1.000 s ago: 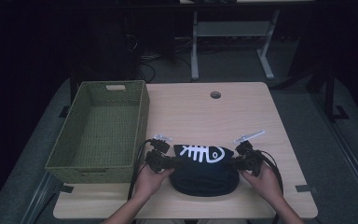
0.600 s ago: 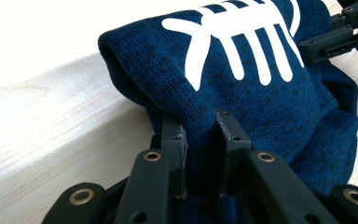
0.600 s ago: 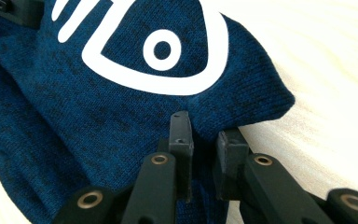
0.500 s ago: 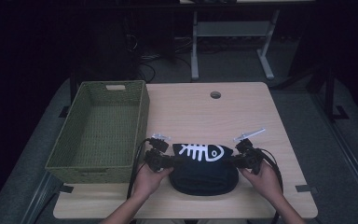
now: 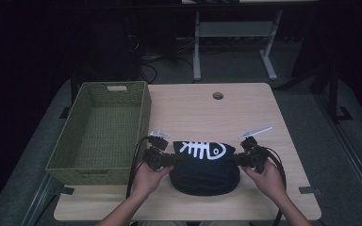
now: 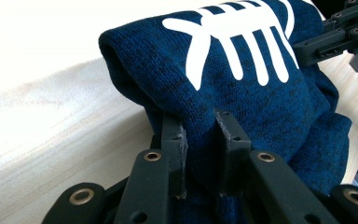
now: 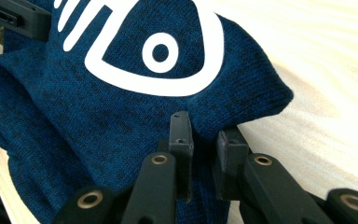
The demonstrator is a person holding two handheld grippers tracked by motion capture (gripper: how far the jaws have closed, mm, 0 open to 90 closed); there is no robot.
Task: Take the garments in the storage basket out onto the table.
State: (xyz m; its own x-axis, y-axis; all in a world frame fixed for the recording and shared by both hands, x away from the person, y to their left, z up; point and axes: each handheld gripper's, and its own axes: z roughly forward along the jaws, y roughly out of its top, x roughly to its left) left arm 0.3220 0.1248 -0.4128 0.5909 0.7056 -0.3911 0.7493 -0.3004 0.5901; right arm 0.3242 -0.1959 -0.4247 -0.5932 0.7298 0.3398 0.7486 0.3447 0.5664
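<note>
Table [image 5: 245, 113]: light wood. Basket [image 5: 101, 165]: green woven, on the table's left side. Sweater [image 5: 205, 167]: dark blue knit, folded, white fish-skeleton print on top; lies on the table at the near edge, just right of the basket. Left gripper [image 6: 200, 135]: at the sweater's left side, jaws clamped on a fold of the knit. Right gripper [image 7: 205, 135]: at the sweater's right side, jaws likewise clamped on its edge. Both hands level, one at each end.

Overhead and two close views share the sweater [image 5: 205, 165].
</note>
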